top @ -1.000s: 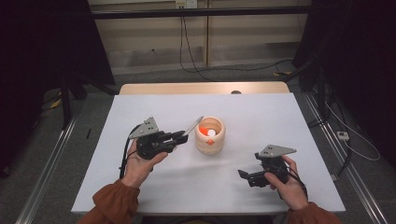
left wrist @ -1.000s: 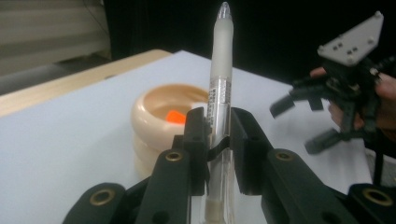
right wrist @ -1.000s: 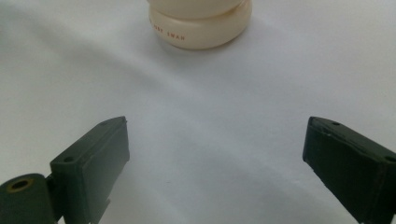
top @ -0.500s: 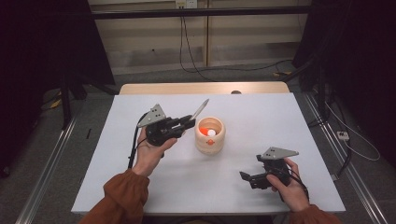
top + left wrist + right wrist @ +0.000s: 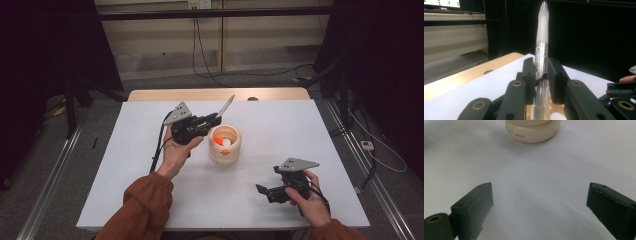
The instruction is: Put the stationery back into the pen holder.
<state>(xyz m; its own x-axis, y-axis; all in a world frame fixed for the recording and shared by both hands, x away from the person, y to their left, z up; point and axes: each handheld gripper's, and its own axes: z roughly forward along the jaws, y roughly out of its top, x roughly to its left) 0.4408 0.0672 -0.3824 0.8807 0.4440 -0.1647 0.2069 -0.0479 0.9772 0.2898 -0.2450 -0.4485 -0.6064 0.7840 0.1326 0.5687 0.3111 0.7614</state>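
Above white table (image 5: 150,190), left gripper (image 5: 212,121) jaws clamp pen (image 5: 226,106) pointing up-right; right gripper (image 5: 265,191) jaws gape.

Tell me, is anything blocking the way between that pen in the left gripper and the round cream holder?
Nothing visible does. The left gripper is shut on the pen, right beside the open-topped holder. An orange and a white thing already sit inside it, leaving room.

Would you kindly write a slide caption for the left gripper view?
Left gripper clamps a clear pen upright above the white table.
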